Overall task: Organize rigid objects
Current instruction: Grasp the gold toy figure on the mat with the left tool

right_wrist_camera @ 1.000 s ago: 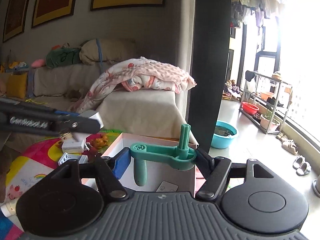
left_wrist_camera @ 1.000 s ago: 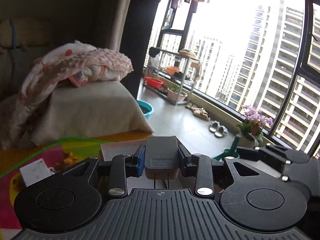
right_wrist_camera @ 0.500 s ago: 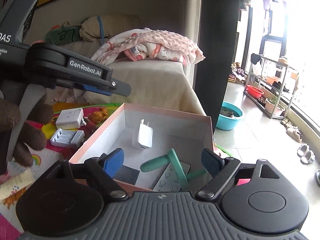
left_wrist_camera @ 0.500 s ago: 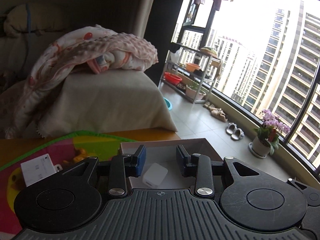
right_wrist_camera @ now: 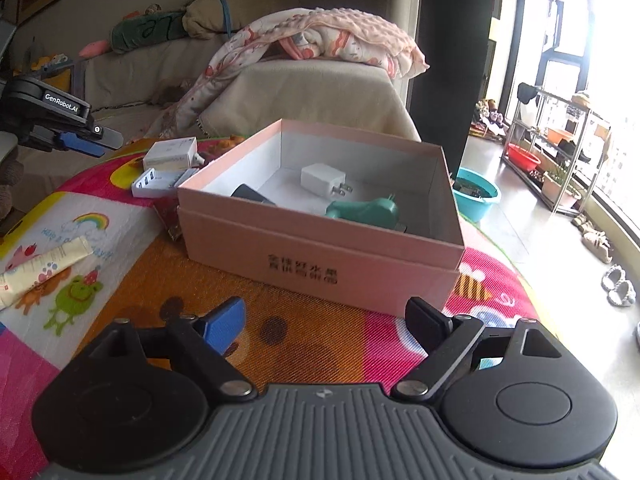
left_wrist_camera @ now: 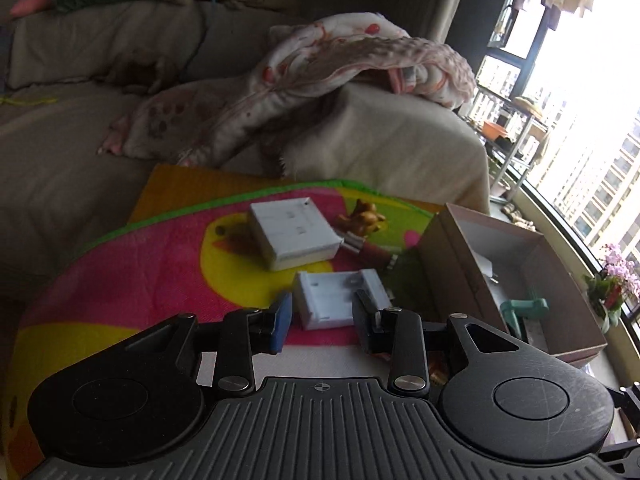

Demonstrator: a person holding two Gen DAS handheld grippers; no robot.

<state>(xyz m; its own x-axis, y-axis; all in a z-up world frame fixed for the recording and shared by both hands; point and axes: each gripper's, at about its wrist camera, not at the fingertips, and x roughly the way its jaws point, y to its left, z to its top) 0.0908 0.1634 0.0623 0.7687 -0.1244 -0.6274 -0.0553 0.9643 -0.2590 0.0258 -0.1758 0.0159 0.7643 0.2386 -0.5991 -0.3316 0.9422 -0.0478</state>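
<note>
A pink open box stands on the colourful mat; it also shows in the left wrist view. Inside lie a white plug charger, a teal plastic tool and a dark adapter. My left gripper is open and empty, its jaws just in front of a white battery charger. A white square box lies behind it. My right gripper is open and empty, low over the mat in front of the pink box.
A small brown toy figure and a reddish tube lie near the white box. A cream tube lies at the mat's left. A sofa with a pink blanket stands behind.
Both grippers let go of their loads into the pink box and opened. The right gripper drew back from the box. The left gripper swung left and down toward the white battery charger.
</note>
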